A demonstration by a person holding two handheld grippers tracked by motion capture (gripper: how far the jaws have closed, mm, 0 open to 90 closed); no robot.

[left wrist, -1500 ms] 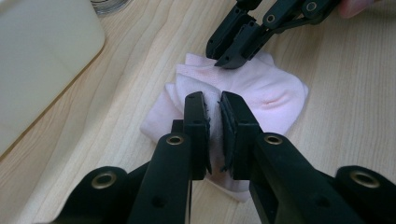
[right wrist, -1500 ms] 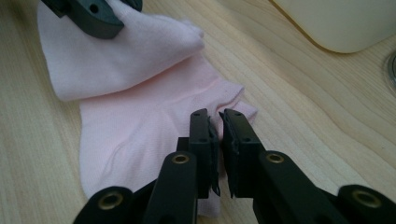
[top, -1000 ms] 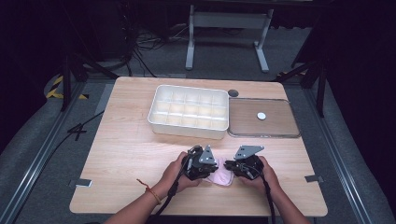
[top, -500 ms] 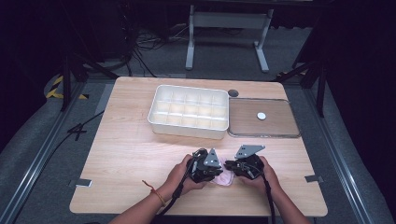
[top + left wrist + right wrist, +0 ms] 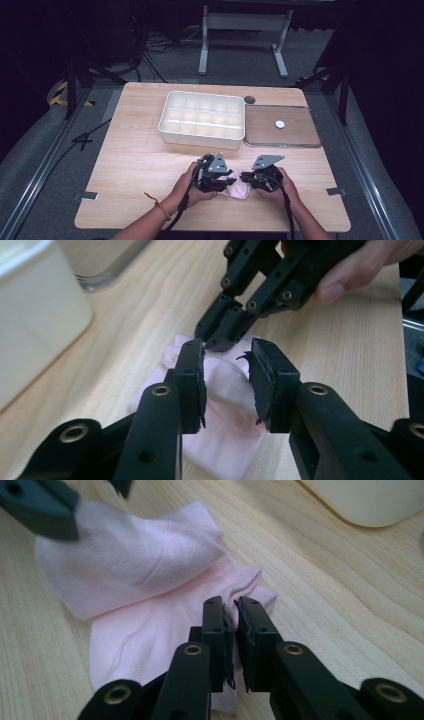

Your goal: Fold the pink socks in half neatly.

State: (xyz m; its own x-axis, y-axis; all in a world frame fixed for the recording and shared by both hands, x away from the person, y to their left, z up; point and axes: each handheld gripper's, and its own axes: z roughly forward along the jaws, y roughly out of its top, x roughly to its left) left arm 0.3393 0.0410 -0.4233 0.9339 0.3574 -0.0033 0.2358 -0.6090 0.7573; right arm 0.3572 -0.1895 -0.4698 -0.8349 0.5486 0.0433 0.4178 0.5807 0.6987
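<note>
A pink sock (image 5: 241,189) lies on the wooden table (image 5: 140,165) between the two hand-held grippers. My left gripper (image 5: 228,183) points at it from the left. In the left gripper view its jaws (image 5: 227,357) have just been opening and stand apart, with a raised fold of the sock (image 5: 225,387) in the gap and the pads not pressing on it. My right gripper (image 5: 248,181) comes from the right. In the right gripper view its jaws (image 5: 229,605) are almost together, pinching the sock's (image 5: 145,565) near edge. Its closed tip (image 5: 222,337) rests on the cloth.
A white tray (image 5: 200,140) with several compartments stands behind the hands. To its right lies a flat brown lid (image 5: 300,135) with a white knob (image 5: 280,124). A dark round hole (image 5: 249,99) sits near the table's far edge.
The left gripper has shifted slightly right onto the sock and its jaws have parted, letting the fold go. The right gripper has stayed put.
</note>
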